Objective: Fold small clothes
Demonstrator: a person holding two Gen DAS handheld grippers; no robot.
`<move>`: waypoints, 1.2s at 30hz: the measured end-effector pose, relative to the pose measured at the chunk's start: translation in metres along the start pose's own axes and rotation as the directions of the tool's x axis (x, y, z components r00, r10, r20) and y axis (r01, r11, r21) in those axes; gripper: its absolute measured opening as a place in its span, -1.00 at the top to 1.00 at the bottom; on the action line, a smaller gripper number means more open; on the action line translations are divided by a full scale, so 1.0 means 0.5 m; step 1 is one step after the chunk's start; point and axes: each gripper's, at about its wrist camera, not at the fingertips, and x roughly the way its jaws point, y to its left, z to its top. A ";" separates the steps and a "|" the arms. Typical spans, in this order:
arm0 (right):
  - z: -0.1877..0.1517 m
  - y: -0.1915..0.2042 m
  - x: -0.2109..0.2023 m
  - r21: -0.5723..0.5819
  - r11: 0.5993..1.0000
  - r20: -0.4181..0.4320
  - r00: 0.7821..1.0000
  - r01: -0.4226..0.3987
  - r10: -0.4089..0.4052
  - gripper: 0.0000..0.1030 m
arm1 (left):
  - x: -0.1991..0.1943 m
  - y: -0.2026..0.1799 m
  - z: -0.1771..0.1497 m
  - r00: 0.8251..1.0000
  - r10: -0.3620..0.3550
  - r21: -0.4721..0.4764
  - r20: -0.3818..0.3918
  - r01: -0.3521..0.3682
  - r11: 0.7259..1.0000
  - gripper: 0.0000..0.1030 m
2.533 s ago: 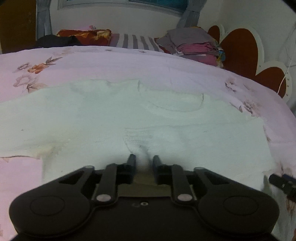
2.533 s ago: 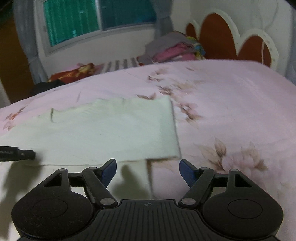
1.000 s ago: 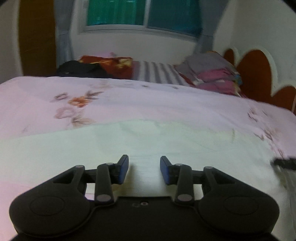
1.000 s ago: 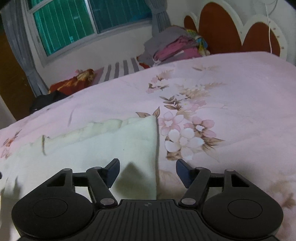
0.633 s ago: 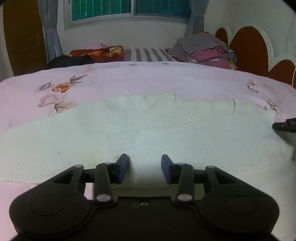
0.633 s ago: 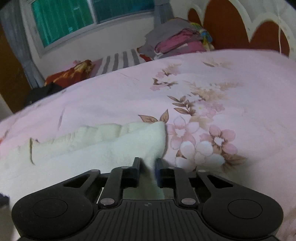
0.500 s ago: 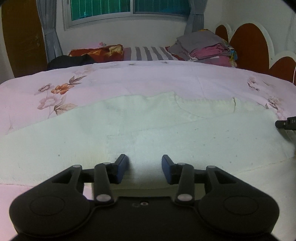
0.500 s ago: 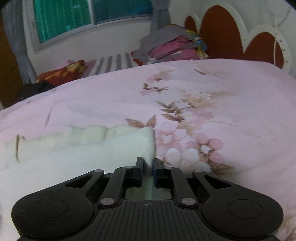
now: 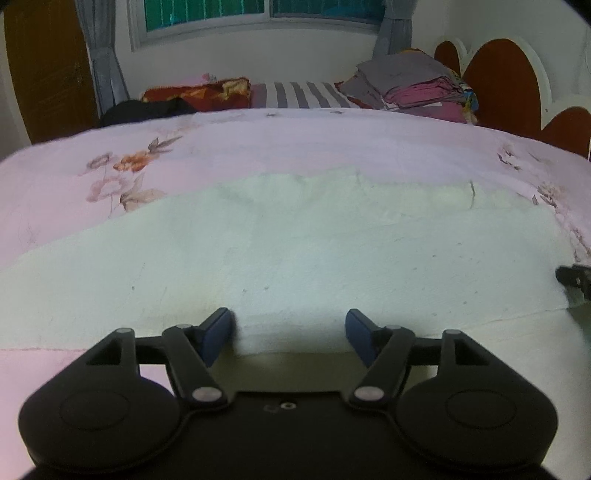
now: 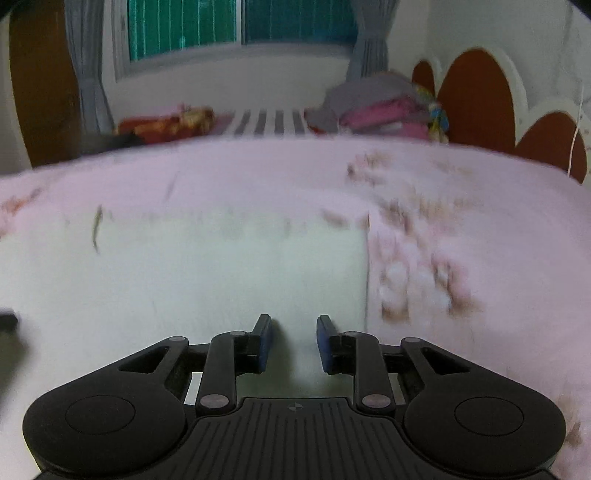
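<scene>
The cream garment (image 9: 332,251) lies folded flat on the bed (image 9: 258,147). Left gripper (image 9: 288,332) is wide, right gripper (image 10: 293,341) narrower, both empty at its near edge. Next: regrasp an edge for another fold.

A pink bedspread with flower prints (image 9: 295,155) covers the bed. At 12 o'clock stands a white wall with a green-glass window (image 9: 258,11) and grey curtains (image 9: 107,74). At 2 o'clock is a brown and white scalloped headboard (image 9: 506,88); at 10 o'clock, a brown wooden door (image 9: 48,70).
</scene>
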 end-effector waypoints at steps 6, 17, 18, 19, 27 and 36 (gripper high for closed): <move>0.000 -0.026 -0.009 0.043 0.999 -0.027 0.999 0.032 -0.030 0.51 | -0.025 0.020 0.010 1.000 -0.025 -0.069 -0.018 0.024 0.997 -0.28; 0.029 0.123 -0.048 0.046 0.983 -0.019 0.984 -0.177 0.178 0.48 | -0.116 0.133 -0.010 0.999 0.047 -0.163 -0.002 -0.047 0.985 -0.54; 0.030 0.142 -0.046 0.040 0.980 -0.024 0.981 -0.193 0.194 0.37 | -0.122 0.150 -0.014 0.998 0.060 -0.173 -0.003 -0.060 0.983 -0.54; 0.030 0.159 -0.045 0.031 0.979 -0.023 0.979 -0.202 0.203 0.26 | -0.129 0.167 -0.018 0.997 0.075 -0.184 -0.004 -0.074 0.980 -0.54; 0.039 0.322 -0.041 -0.097 0.957 0.004 0.962 -0.272 0.274 -0.06 | -0.166 0.338 -0.058 0.983 0.182 -0.325 -0.036 -0.183 0.928 -0.54; 0.052 0.446 -0.005 -0.152 0.941 -0.014 0.952 -0.303 0.305 -0.06 | -0.171 0.498 -0.092 0.969 0.239 -0.446 -0.064 -0.242 0.862 -0.53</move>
